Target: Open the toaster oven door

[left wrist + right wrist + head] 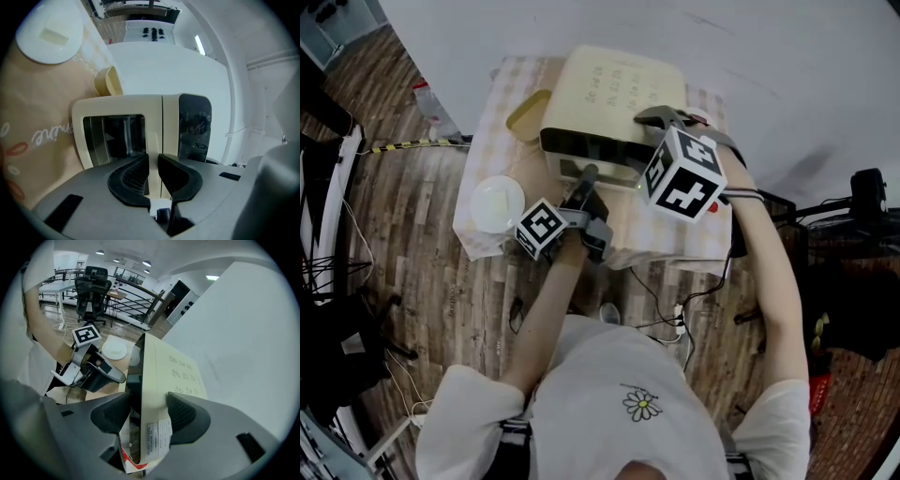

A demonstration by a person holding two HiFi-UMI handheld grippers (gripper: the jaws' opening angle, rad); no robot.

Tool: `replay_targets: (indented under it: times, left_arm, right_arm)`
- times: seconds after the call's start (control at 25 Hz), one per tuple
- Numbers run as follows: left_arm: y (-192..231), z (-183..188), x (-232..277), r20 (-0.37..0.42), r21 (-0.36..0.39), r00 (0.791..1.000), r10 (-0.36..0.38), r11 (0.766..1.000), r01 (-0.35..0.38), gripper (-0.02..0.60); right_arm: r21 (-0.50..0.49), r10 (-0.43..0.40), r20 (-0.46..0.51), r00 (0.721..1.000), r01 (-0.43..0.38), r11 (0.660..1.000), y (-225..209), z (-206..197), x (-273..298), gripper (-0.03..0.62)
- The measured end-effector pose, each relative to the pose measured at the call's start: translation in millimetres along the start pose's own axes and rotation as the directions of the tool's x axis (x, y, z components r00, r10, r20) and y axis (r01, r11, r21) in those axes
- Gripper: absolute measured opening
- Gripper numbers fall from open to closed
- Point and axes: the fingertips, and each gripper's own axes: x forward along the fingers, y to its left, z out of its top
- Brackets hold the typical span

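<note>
A cream toaster oven [614, 94] stands on a checked tablecloth against the wall. My left gripper [586, 176] is at its front. In the left gripper view the jaws [153, 164] stand narrow, shut on the cream door handle [154, 136] between the glass window and a dark panel. My right gripper [661, 117] is at the oven's right end. In the right gripper view [147, 416] its jaws straddle the oven's [176, 366] upper edge: one pad lies on the top face, the other stands off the front with a dark gap. The door looks closed.
A white plate [497, 202] lies left of the oven near the table's front edge. A yellow dish [528, 114] sits at the oven's back left. The wall is right behind. Cables trail on the wooden floor; an office chair [93, 291] stands far off.
</note>
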Motion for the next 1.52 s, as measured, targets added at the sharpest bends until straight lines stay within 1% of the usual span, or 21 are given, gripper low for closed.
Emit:
replay_targets:
  times: [0.4, 0.68, 0.72, 0.8, 0.88, 0.96, 1.04, 1.16, 1.28, 1.4, 1.44, 1.52]
  left_arm:
    - [1, -1, -2, -0.003, -0.022, 1.000, 0.006, 1.000, -0.006, 0.062]
    - [0, -1, -1, 0.020, -0.028, 1.000, 0.003, 1.000, -0.003, 0.060]
    - [0, -1, -1, 0.019, -0.033, 1.000, -0.002, 0.999, 0.002, 0.060]
    - [-5, -5, -10, 0.020, -0.074, 0.999, -0.031, 0.997, 0.032, 0.060]
    - [-7, -15, -35, 0.026, -0.111, 0.998, -0.064, 0.992, 0.067, 0.060]
    - [2, -20, -48, 0.027, -0.091, 0.998, -0.050, 0.994, 0.053, 0.063]
    - [3, -18, -40, 0.015, -0.064, 0.999, -0.051, 0.997, 0.052, 0.063]
    - [-3, -15, -29, 0.005, -0.067, 0.998, -0.066, 0.996, 0.066, 0.063]
    - [0, -13, -28, 0.010, -0.050, 0.999, -0.052, 0.997, 0.052, 0.063]
    - [-5, -14, -27, 0.007, -0.030, 0.997, -0.081, 0.996, 0.081, 0.066]
    - [0, -14, -29, 0.002, -0.015, 0.997, -0.072, 0.997, 0.072, 0.081]
    - [11, -14, -33, -0.007, -0.005, 0.999, -0.045, 0.999, 0.044, 0.160]
  right_arm:
    - [-0.001, 0.001, -0.001, 1.000, -0.001, 1.000, 1, -1, 0, 0.235]
    - [-0.002, 0.002, 0.000, 1.000, -0.002, 1.000, -1, -2, 0, 0.235]
    - [-0.003, -0.001, 0.002, 1.000, 0.001, 1.000, -2, -2, 0, 0.235]
    - [0.001, -0.002, 0.006, 1.000, 0.002, 1.000, -1, 0, 0, 0.235]
    - [0.001, 0.003, 0.013, 1.000, -0.003, 1.000, 3, 1, 1, 0.235]
    - [-0.012, -0.005, 0.017, 1.000, 0.005, 1.000, 2, -1, -1, 0.235]
    - [-0.014, -0.020, 0.025, 0.999, 0.020, 1.000, 0, -2, -1, 0.235]
    - [-0.004, -0.019, 0.035, 0.999, 0.019, 1.000, 2, -4, 0, 0.235]
    - [-0.009, -0.020, 0.037, 0.999, 0.020, 1.000, -1, -3, 0, 0.235]
    - [-0.008, -0.030, 0.051, 0.998, 0.031, 0.999, 0, -2, -1, 0.235]
    - [-0.006, -0.032, 0.056, 0.998, 0.033, 0.999, 1, -2, -1, 0.235]
    - [-0.005, -0.029, 0.063, 0.998, 0.030, 1.000, 3, -1, -1, 0.235]
